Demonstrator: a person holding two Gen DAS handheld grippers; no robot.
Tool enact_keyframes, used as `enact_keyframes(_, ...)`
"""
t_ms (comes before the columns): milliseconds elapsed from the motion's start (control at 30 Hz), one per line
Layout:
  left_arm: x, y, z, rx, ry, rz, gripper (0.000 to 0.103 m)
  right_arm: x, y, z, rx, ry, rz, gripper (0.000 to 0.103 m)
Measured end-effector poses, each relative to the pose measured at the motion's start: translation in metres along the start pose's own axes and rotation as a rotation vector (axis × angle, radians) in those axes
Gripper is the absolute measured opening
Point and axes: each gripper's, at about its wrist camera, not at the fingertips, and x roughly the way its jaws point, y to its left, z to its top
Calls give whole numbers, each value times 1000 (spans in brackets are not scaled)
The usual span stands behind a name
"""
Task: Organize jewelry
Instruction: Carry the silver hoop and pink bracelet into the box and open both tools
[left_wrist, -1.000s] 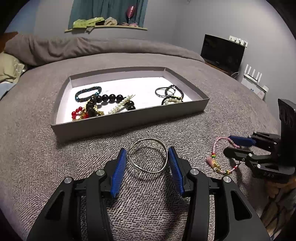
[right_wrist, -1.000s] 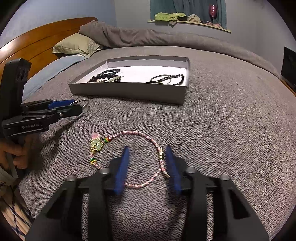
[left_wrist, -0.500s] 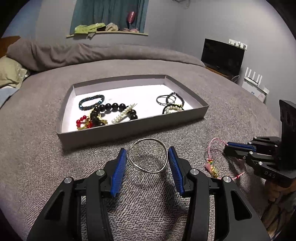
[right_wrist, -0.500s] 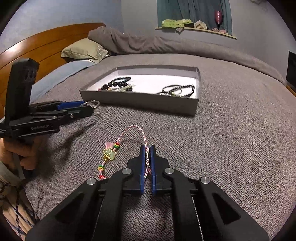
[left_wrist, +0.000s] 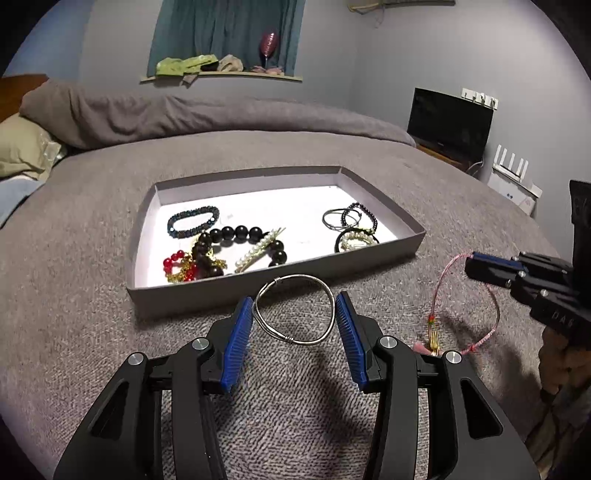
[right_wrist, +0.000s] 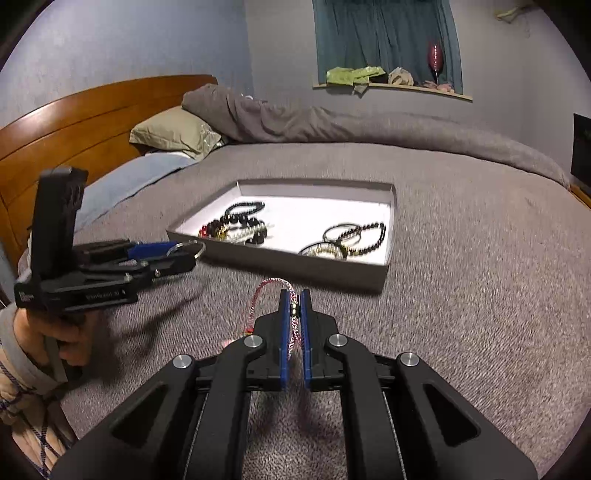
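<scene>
The right gripper (right_wrist: 294, 303) is pinched tight on the pink cord bracelet (left_wrist: 445, 275), lifting it so it can go into the gray tray (left_wrist: 280, 284). The left gripper (left_wrist: 294, 312) is half open around the silver bangle (left_wrist: 295, 314), which looks lifted off the bed.

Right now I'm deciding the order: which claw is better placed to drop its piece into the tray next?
Right. The right claw is shut on the pink cord bracelet, which hangs clear of the bed. The left claw brackets the silver bangle; whether it grips is unclear. The tray lies just ahead of both.

Left claw (left_wrist: 294, 317) grips silver bangle (left_wrist: 293, 314) before jewelry tray (left_wrist: 280, 282).
</scene>
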Motion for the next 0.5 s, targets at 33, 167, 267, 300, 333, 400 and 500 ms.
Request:
enact_keyframes(33,1,0,1,0,-2,1,48,0,-1,3,3,-6,4,6)
enact_keyframes(167,1,1,8,7,-17,1,48,4,-3,15,1,-22,3,6)
enact_keyframes(267,1,3,15,11,-29,0,48,6,-5,24,2,-35,6,6)
enact_keyframes(300,1,4,17,11,-34,1,48,7,-5,27,2,-39,9,6)
enact_keyframes(333,1,5,20,10,-37,2,48,8,-6,28,2,-41,10,6)
enact_keyframes(400,2,9,24,4,-43,5,48,11,-7,35,-2,-49,11,5)
enact_keyframes(500,5,15,30,2,-50,19,48,13,-8,45,-4,-65,14,6)
